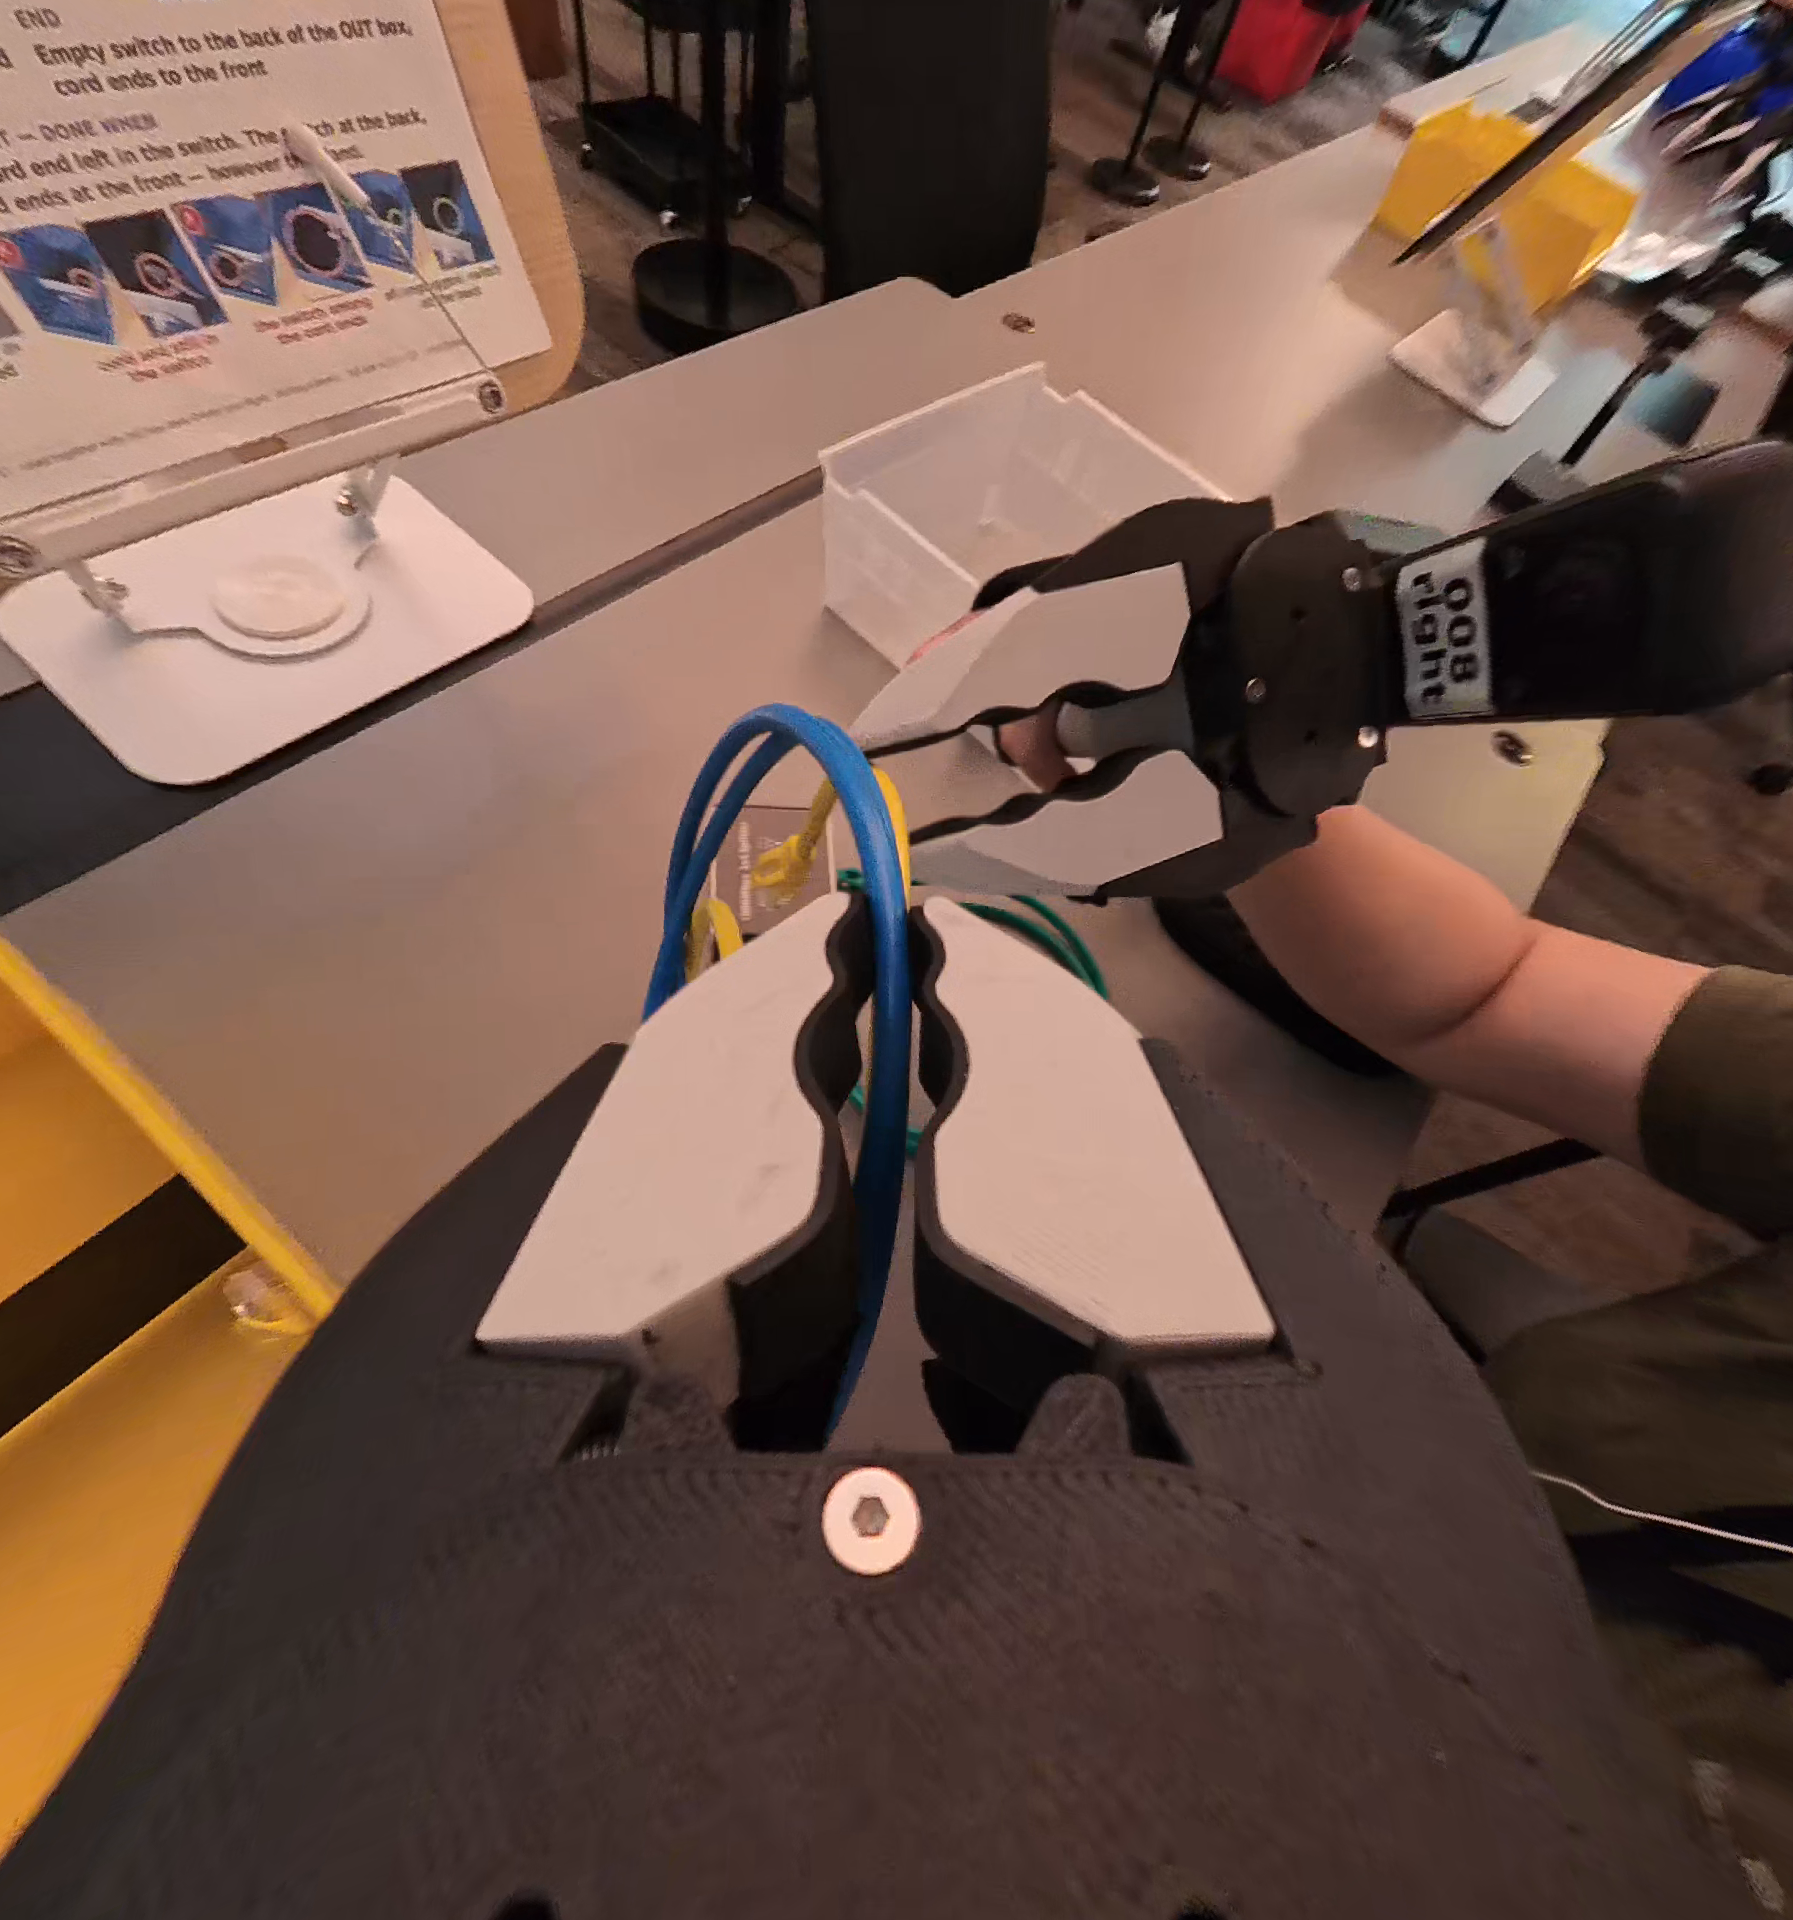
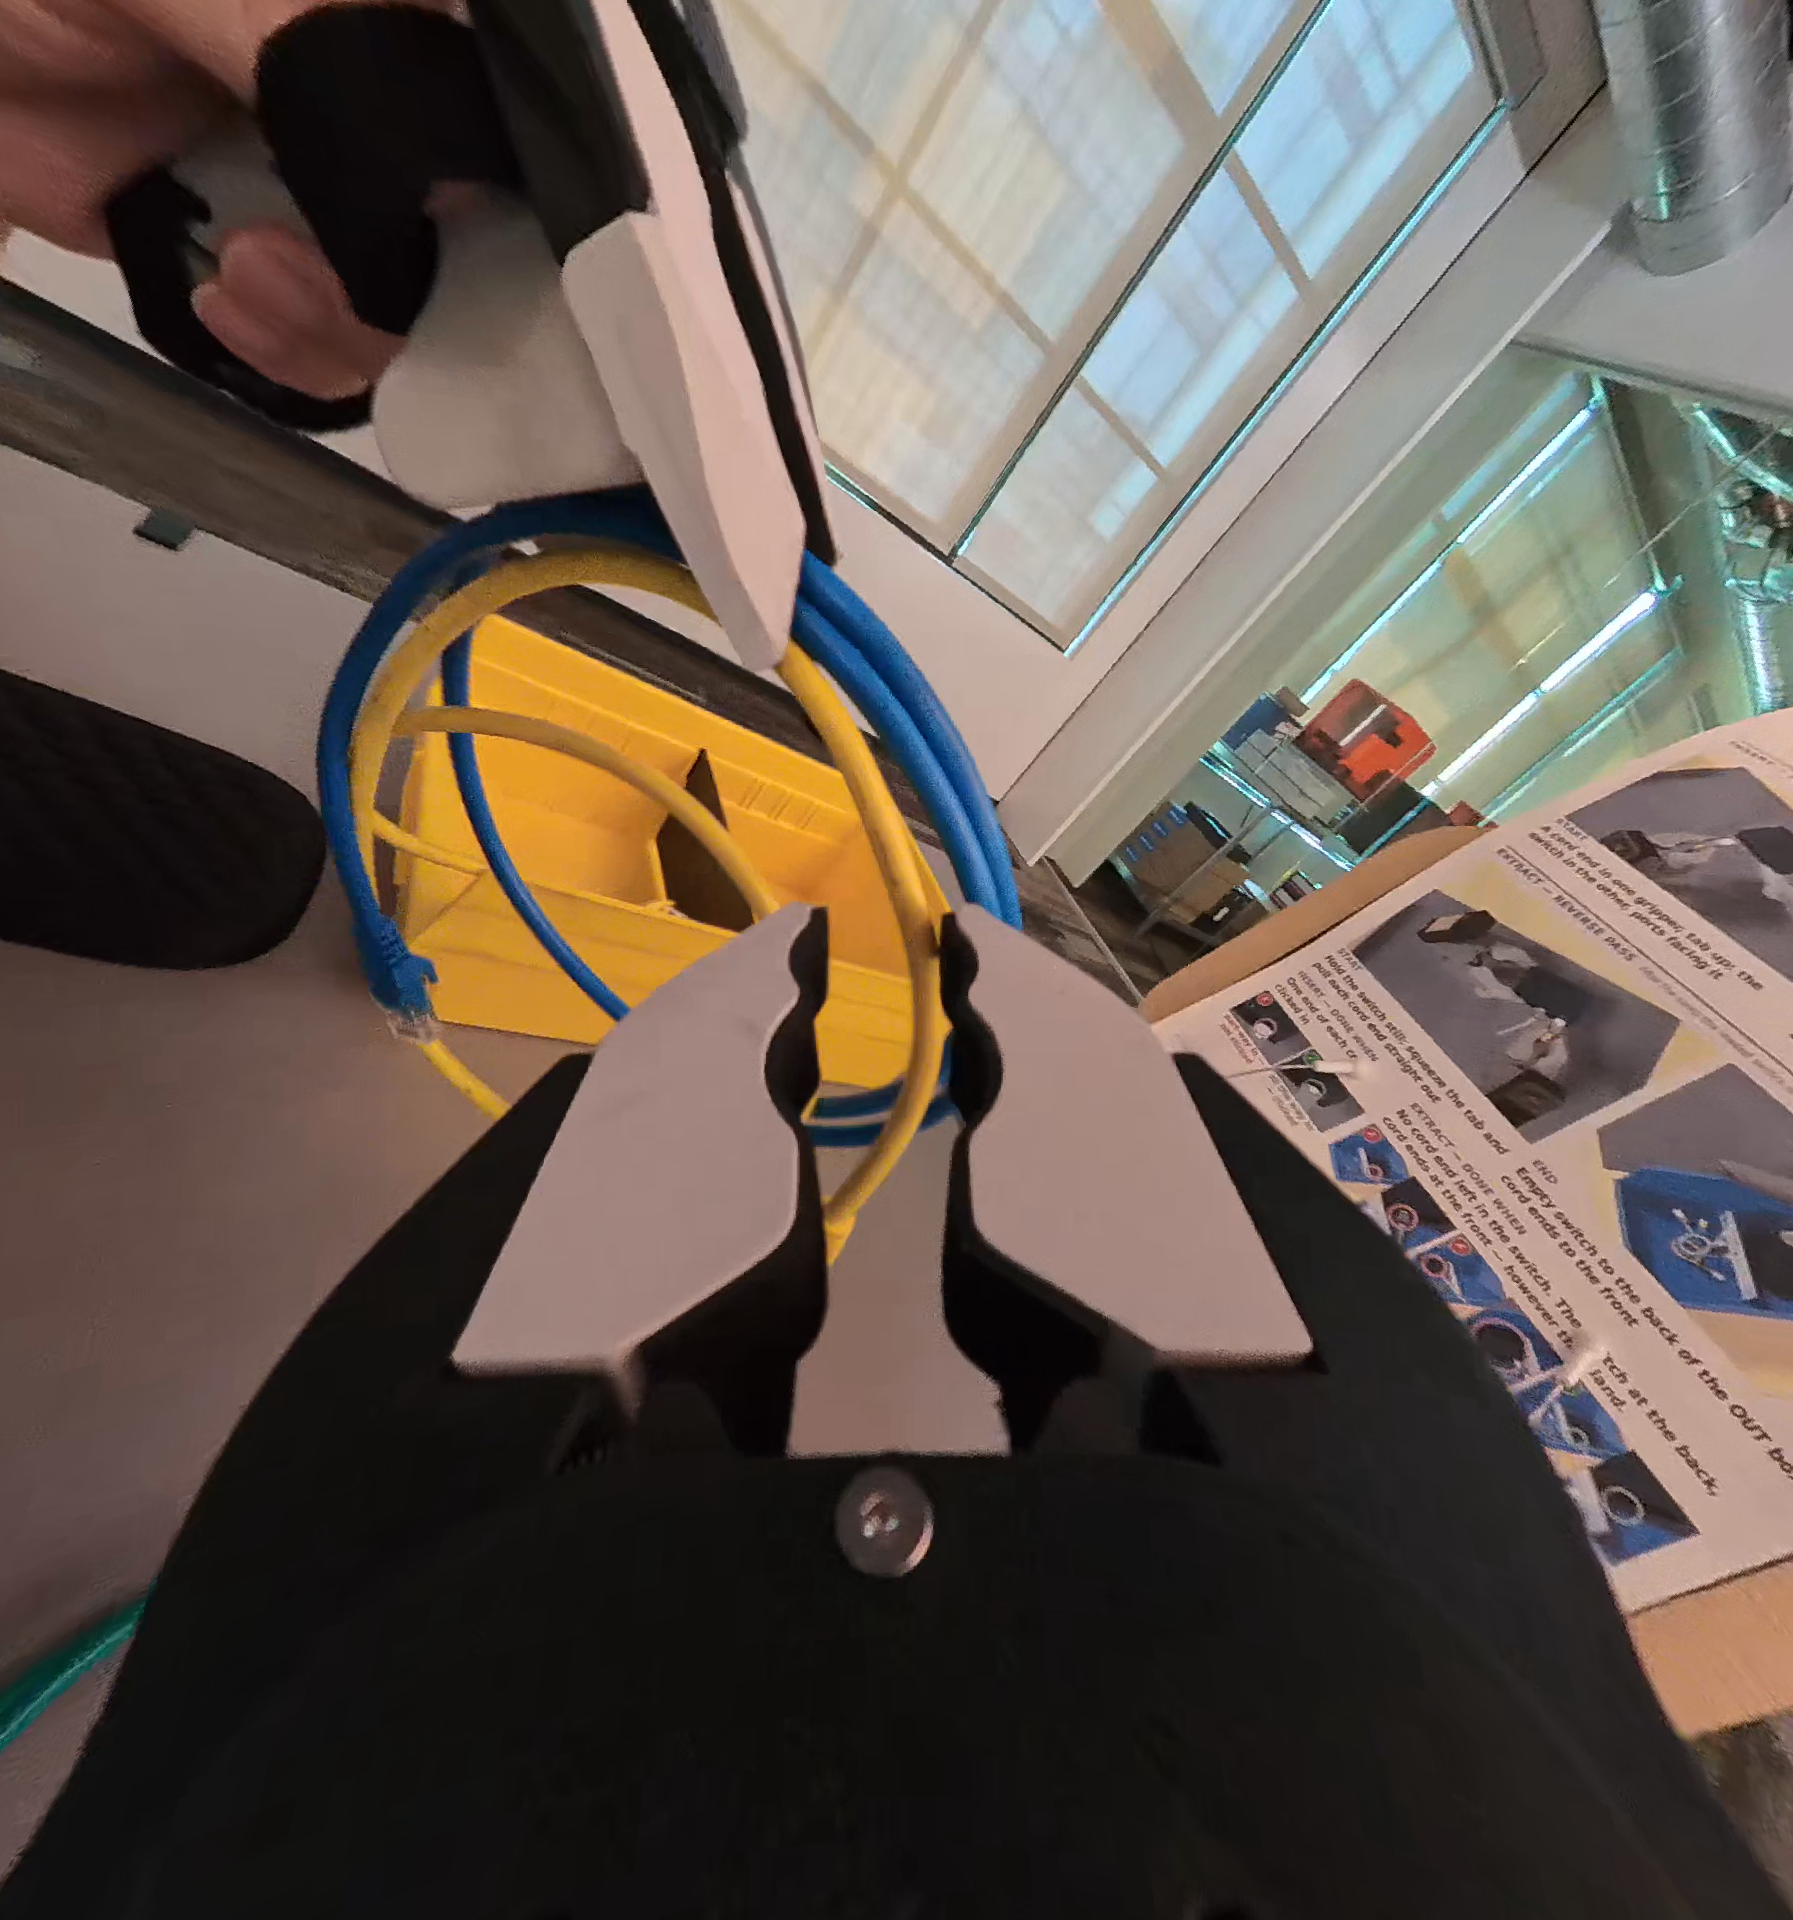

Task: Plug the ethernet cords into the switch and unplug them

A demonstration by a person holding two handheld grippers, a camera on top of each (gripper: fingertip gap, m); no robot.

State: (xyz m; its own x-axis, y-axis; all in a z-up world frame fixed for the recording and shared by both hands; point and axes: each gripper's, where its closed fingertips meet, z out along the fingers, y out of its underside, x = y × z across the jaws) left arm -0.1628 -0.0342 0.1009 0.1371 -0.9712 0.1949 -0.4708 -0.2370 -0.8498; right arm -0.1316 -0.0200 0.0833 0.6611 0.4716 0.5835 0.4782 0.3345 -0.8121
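My left gripper [image 1: 887,914] is shut on a looped blue cord [image 1: 876,1039] and holds it up off the table; in the right wrist view one of its fingers [image 2: 736,499] shows with the blue coils [image 2: 923,748] hanging from it. A yellow cord [image 2: 907,883] loops through the same bundle and runs between the parted fingers of my right gripper [image 2: 884,920], which do not press it. The right gripper also shows in the left wrist view [image 1: 887,790], beside the cords. A yellow plug [image 1: 783,862] lies against a dark box, probably the switch [image 1: 741,868], mostly hidden. A blue plug [image 2: 398,982] hangs free.
A yellow bin [image 1: 40,1143] stands at the left, also in the right wrist view [image 2: 580,831]. A clear plastic box [image 1: 975,520] sits behind the cords. An instruction sign on a white stand [image 1: 196,208] is at the back. A green cord [image 1: 1048,935] lies on the table. A person's arm [image 1: 1443,987] is at the right. There is about 5 cm between the tips of the two grippers.
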